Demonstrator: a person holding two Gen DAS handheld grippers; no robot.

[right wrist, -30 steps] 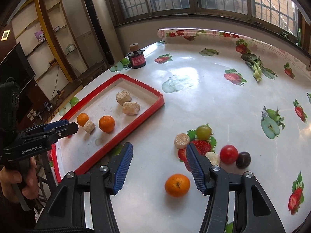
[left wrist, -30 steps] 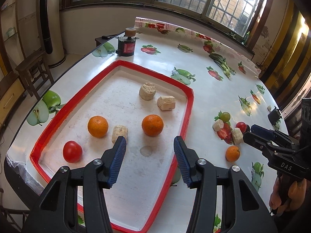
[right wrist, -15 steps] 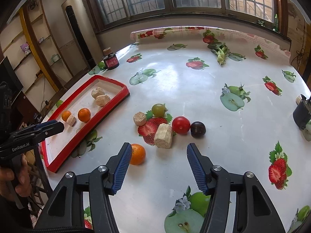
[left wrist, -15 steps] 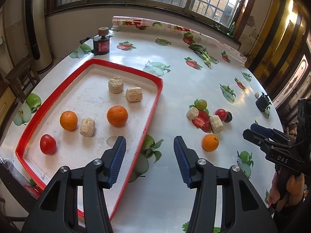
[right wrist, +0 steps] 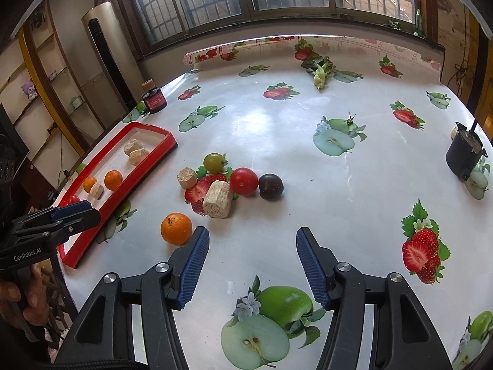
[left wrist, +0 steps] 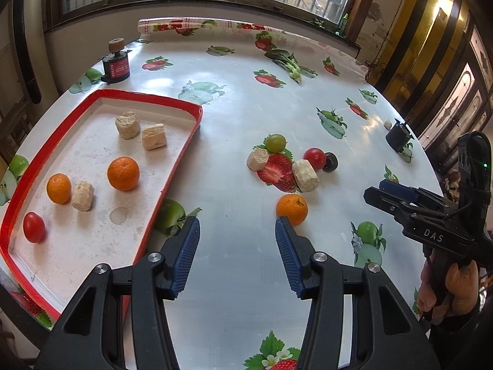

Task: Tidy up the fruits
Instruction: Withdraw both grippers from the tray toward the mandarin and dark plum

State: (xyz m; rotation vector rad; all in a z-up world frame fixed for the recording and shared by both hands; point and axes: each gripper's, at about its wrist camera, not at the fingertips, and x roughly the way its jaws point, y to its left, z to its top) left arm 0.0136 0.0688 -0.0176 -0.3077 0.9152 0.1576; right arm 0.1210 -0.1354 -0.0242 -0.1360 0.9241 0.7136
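Both tools gape empty — loose orange (left wrist: 291, 209) just beside left tool's (left wrist: 237, 232) right fingertip.

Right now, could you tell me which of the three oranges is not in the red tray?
The orange lying alone on the tablecloth, near the left tongs. The other two oranges sit inside the red tray.

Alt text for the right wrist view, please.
The right hand-held gripper hangs open and empty over a fruit-print table, near a loose orange, red tomato and dark plum. A red-rimmed tray holds sorted fruit at left.
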